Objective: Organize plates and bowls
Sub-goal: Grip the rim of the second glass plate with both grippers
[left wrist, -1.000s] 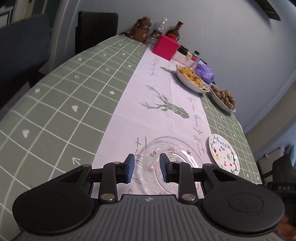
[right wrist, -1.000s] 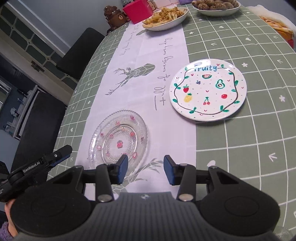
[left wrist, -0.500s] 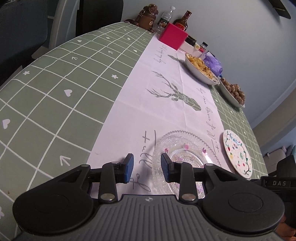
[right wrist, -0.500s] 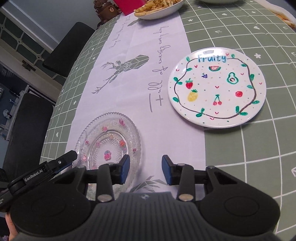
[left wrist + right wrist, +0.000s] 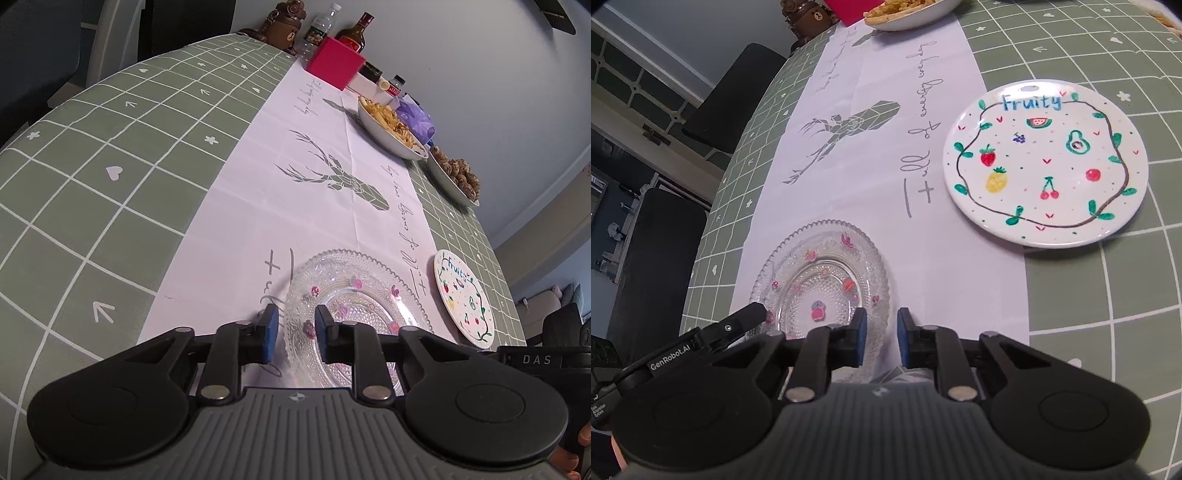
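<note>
Glass plate (image 5: 354, 310) between 2 claws
Left claw (image 5: 294, 334) and right claw (image 5: 878, 338), just closing, straddle its rim unpinched.

We see bare runner (image 5: 849, 155) beyond the glass plate (image 5: 827, 266), open for passage; the fruit plate (image 5: 1045, 162) blocks the right, food bowls (image 5: 388, 129) crowd the surface's (image 5: 110, 155) far end.
</note>
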Motion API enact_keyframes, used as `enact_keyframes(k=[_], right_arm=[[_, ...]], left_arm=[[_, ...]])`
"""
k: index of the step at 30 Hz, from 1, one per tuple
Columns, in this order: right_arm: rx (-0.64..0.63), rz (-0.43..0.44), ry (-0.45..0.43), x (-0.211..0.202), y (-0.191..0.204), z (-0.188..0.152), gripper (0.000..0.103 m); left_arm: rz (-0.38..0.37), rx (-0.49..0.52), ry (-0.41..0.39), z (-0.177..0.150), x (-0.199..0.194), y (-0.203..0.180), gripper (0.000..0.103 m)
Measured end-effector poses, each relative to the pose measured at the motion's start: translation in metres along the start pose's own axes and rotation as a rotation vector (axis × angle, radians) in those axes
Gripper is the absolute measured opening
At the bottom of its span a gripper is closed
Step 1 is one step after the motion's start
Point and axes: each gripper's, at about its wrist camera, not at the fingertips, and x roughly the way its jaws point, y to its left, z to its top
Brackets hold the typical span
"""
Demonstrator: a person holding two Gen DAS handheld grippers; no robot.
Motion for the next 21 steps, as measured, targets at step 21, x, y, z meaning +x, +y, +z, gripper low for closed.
enact_keyframes(k=[21], right_arm=[[0.008,0.01,-0.074,-0.046,-0.002,-0.001,0.006]], left_arm=[[-0.039,-0.013,-0.025,0.005,-0.025,-0.027,0.009]])
